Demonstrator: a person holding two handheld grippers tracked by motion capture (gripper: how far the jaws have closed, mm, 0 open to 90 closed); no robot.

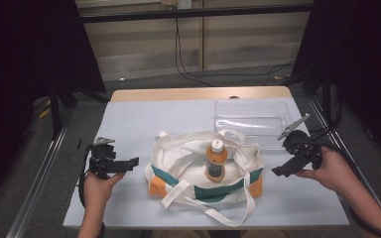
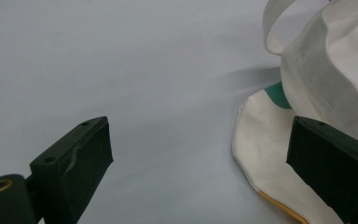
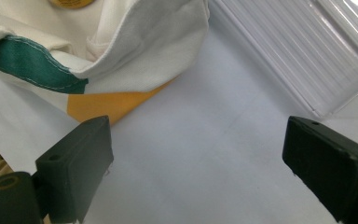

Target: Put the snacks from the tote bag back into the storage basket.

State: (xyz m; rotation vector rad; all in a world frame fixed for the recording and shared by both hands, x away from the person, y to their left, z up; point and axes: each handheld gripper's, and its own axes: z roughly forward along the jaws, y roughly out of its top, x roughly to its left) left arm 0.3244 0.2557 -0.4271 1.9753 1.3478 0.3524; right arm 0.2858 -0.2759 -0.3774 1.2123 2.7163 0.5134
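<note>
A white tote bag (image 1: 193,171) with green and orange trim lies open in the middle of the table. An orange bottle (image 1: 216,161) with a white cap stands inside it. My left gripper (image 1: 129,162) hovers just left of the bag, open and empty; in the left gripper view (image 2: 200,163) the bag's edge (image 2: 317,84) lies to the right, partly behind the right jaw. My right gripper (image 1: 283,170) is to the right of the bag, open and empty; in the right gripper view (image 3: 198,163) the bag's corner (image 3: 107,60) lies ahead at upper left.
A clear plastic tray (image 1: 253,116) sits at the back right of the table, and its ribbed edge (image 3: 303,60) shows in the right gripper view. The bag's straps (image 1: 218,210) trail toward the front edge. The pale tabletop (image 1: 139,119) has bare room at the left and back.
</note>
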